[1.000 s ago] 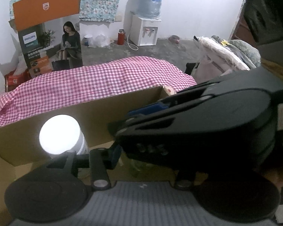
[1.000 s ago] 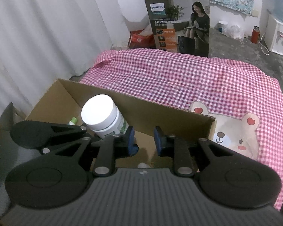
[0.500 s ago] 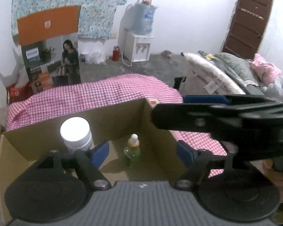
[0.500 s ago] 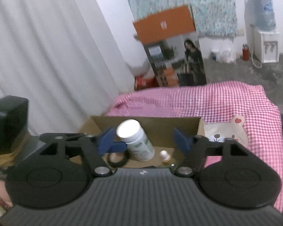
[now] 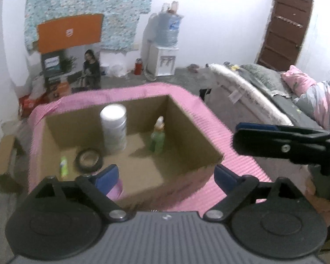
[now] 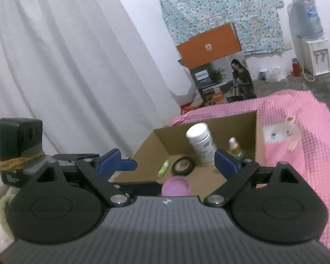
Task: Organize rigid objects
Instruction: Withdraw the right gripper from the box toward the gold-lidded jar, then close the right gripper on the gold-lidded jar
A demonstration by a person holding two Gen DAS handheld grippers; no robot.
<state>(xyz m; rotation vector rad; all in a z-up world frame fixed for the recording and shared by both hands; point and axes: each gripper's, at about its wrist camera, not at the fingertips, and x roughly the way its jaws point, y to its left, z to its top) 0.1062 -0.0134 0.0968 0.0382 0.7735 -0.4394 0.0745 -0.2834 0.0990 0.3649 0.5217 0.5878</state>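
Hovering above the cardboard box [image 5: 187, 118], the left claw [image 5: 165, 173] and right claw [image 6: 167, 160] gape apart, empty; the white jar [image 5: 113, 129] and green bottle [image 5: 157, 138] stand upright inside, apparently packed.

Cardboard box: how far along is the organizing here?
The cardboard box already holds a white jar, green bottle, tape roll, small green tube and purple lid. Both the left gripper and right gripper are open and empty. No loose items remain visible on the pink cloth.
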